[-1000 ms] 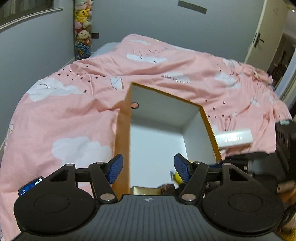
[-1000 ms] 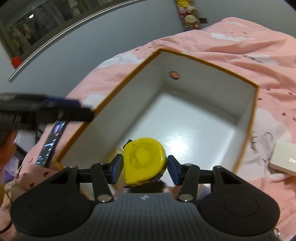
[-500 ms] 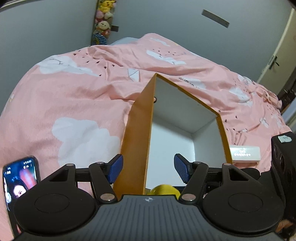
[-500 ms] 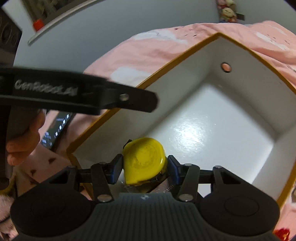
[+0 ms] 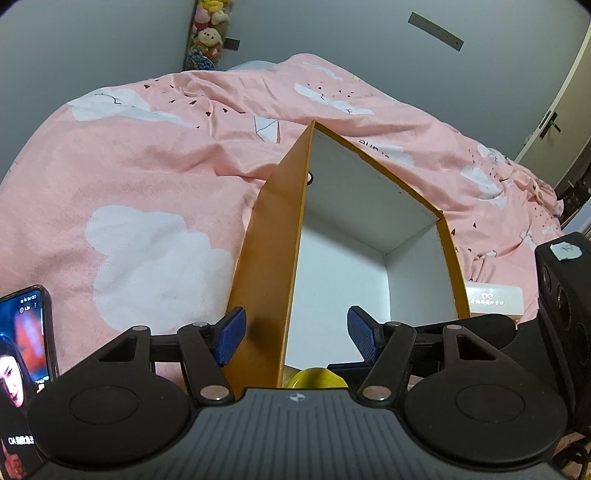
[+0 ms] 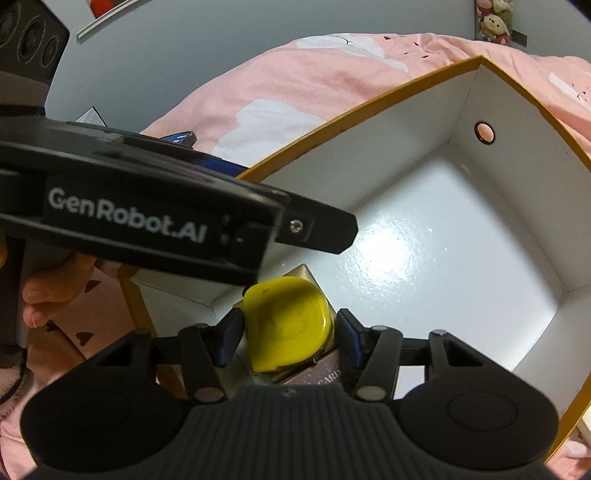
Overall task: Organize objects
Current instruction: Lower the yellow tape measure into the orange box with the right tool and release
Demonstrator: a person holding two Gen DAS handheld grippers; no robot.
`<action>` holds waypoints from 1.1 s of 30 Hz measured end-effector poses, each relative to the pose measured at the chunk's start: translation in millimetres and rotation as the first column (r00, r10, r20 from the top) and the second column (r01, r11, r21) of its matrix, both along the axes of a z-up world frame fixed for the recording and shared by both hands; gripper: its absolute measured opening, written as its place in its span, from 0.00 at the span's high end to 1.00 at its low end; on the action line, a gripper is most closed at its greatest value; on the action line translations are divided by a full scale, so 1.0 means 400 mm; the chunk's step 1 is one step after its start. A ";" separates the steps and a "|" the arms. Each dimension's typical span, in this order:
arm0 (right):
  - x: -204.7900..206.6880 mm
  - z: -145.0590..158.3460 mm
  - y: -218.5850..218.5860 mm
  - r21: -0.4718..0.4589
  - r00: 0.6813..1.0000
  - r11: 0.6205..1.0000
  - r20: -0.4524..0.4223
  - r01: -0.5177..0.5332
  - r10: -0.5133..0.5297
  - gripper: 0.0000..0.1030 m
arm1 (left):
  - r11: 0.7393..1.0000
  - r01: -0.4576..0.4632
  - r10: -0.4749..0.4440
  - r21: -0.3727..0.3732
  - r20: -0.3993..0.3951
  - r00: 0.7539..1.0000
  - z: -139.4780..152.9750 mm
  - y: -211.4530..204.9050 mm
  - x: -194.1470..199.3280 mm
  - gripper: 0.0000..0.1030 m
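An orange box with a white inside point(image 5: 269, 258) lies on a pink bedspread; it also shows in the right wrist view point(image 6: 424, 236). My right gripper point(image 6: 290, 338) is shut on a yellow tape measure point(image 6: 288, 328), held low in the box's near corner above a dark card box point(image 6: 314, 369). My left gripper point(image 5: 293, 338) is open, its fingers astride the box's left wall. The tape measure's top point(image 5: 314, 378) peeks out just below it. The left gripper's body point(image 6: 147, 218) crosses the right wrist view.
A lit phone point(image 5: 22, 354) lies on the bedspread at the left. A white flat case point(image 5: 495, 301) lies right of the box. Plush toys point(image 5: 208, 33) hang on the far wall. A door point(image 5: 554, 122) stands at the right.
My right gripper has lowered the tape measure deeper into the box's near corner. My left gripper has shifted left, so the box's left wall now sits between its fingers.
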State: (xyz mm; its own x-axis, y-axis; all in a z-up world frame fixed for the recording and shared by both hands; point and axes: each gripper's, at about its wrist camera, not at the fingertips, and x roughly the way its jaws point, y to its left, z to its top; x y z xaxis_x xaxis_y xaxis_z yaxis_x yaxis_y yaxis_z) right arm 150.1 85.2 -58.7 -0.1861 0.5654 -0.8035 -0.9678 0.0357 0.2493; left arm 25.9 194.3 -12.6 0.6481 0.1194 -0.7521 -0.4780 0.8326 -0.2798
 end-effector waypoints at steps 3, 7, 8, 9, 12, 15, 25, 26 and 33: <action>-0.003 0.006 -0.003 0.002 1.000 1.000 0.003 -0.002 0.002 0.44 | 1.000 -0.005 0.005 -0.012 0.006 1.000 0.000 0.008 -0.003 0.28; 0.015 0.026 -0.012 0.036 0.999 0.999 -0.025 0.032 -0.031 0.40 | 0.999 -0.021 0.022 -0.027 0.019 1.000 -0.001 0.020 -0.005 0.28; 0.021 0.031 -0.014 0.048 0.998 0.998 -0.034 0.047 -0.046 0.41 | 0.999 -0.028 0.029 -0.031 0.026 0.999 0.001 0.024 -0.006 0.28; 0.029 0.034 -0.016 0.059 0.997 0.996 -0.044 0.069 -0.067 0.42 | 0.999 -0.036 0.037 -0.035 0.032 0.999 0.003 0.029 -0.007 0.28; 0.039 0.036 -0.020 0.075 0.991 0.989 -0.051 0.131 -0.128 0.65 | 0.997 -0.063 0.065 -0.037 0.054 0.996 0.013 0.039 -0.011 0.28; 0.059 0.029 -0.012 0.072 0.981 0.979 -0.057 0.190 -0.186 0.78 | 0.996 -0.075 0.078 -0.037 0.064 0.995 0.018 0.047 -0.011 0.28; 0.072 -0.020 0.071 -0.022 0.991 0.991 0.013 0.135 -0.134 0.91 | 0.992 -0.101 0.104 -0.070 0.050 0.993 0.004 0.073 -0.012 0.28; 0.074 -0.025 0.077 -0.029 0.993 0.992 0.005 0.121 -0.121 0.92 | 0.992 -0.101 0.105 -0.074 0.049 0.993 0.003 0.074 -0.012 0.28; 0.089 -0.048 0.099 -0.105 0.996 0.993 -0.072 0.050 -0.058 0.94 | 0.991 -0.097 0.100 -0.088 0.035 0.994 -0.009 0.078 -0.008 0.28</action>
State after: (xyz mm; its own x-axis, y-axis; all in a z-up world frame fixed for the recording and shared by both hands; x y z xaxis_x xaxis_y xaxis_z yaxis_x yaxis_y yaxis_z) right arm 185.6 124.6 -78.0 -0.2195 0.4915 -0.8427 -0.9425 0.1163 0.3133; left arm 22.5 225.4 -16.0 0.6656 0.1198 -0.7367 -0.5438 0.7538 -0.3687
